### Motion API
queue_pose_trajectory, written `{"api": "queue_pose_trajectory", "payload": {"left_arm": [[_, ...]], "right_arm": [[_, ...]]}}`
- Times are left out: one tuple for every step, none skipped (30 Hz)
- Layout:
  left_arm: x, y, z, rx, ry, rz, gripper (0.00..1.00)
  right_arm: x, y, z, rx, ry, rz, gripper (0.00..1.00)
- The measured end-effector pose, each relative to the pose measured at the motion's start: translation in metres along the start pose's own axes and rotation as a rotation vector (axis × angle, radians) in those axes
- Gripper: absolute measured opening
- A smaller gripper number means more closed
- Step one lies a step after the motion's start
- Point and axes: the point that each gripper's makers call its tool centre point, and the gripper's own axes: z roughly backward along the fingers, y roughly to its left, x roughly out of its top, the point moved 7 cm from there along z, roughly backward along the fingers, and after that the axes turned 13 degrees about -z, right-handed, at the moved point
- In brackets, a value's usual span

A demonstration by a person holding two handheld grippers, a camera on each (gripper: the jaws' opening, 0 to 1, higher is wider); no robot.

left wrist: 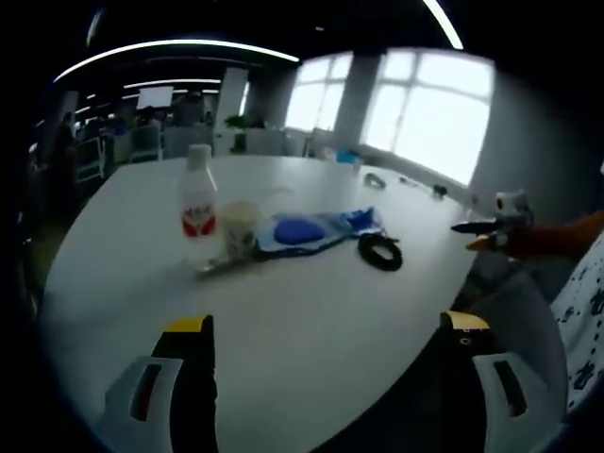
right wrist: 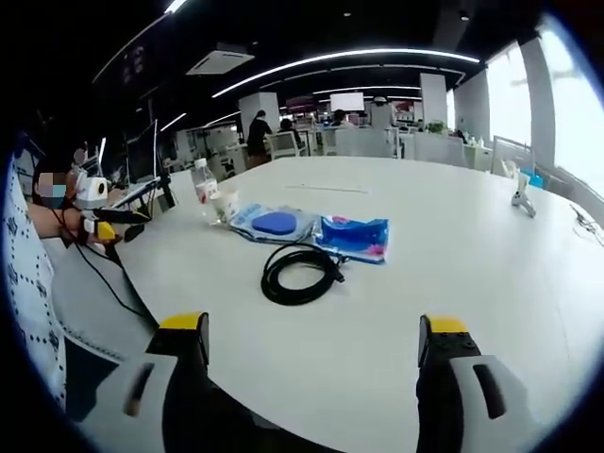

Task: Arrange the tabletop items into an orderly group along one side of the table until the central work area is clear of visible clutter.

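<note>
Bottle (right wrist: 203,188) at middle left of the white table (right wrist: 453,274), cup (right wrist: 226,208) beside it, blue packet (right wrist: 307,227) in the middle, black cable (right wrist: 300,273) coiled below, left gripper (left wrist: 328,344) and right gripper (right wrist: 312,342) at the bottom, jaws wide apart, holding nothing.

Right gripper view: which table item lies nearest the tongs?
The coiled black cable. It lies closest to the right tongs, ahead of the blue packet, the blue-centred pouch, the cup and the bottle.

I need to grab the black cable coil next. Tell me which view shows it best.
The right gripper view: the black cable coil lies near and sharp on the white table, its loops clear. In the left gripper view the coil is smaller, farther off and blurred.
</note>
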Motion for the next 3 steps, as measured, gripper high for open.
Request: {"api": "queue_pose_trajectory", "payload": {"left_arm": [[0.0001, 0.0001, 0.0002, 0.001, -0.002, -0.001, 0.96], [-0.0001, 0.0002, 0.0004, 0.001, 0.000, 0.001, 0.96], [-0.0004, 0.0006, 0.0010, 0.003, 0.006, -0.001, 0.96]], "right_arm": [[0.0008, 0.0001, 0.0001, 0.001, -0.004, -0.001, 0.90], [0.0012, 0.0006, 0.0002, 0.001, -0.004, -0.001, 0.90], [0.0019, 0.0005, 0.0000, -0.003, -0.004, 0.003, 0.90]]}}
